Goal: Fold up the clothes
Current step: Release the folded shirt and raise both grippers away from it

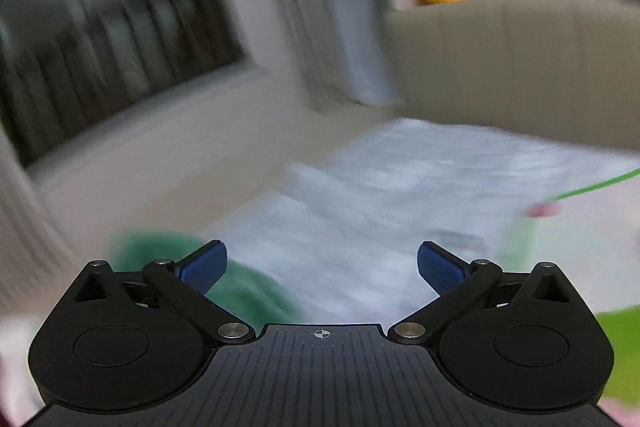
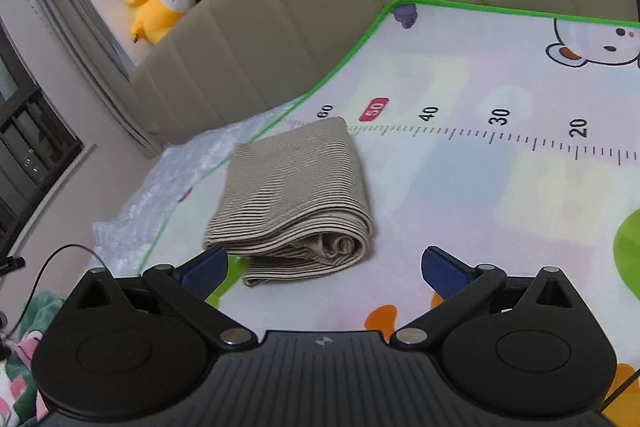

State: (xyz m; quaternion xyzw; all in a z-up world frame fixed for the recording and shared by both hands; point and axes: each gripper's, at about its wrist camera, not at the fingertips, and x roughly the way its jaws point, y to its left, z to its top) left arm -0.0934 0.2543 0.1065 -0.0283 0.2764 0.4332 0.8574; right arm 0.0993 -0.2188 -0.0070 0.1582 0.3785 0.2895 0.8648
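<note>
Folded garment point(image 2: 292, 203) lies on the play mat point(image 2: 500, 195), near the mat's left edge. Plastic sheet point(image 2: 168, 179) left of garment. Headboard point(image 2: 320, 27) behind the mat; plush toy point(image 2: 154, 3) behind headboard.

Left gripper point(image 1: 322, 269) and right gripper point(image 2: 325, 273): identical build. Each has a ribbed dark body with a white crosshair mark, 2 round black discs, black linkage arms on silver pivot pins, and 2 textured blue finger pads point(image 2: 442, 270).
</note>
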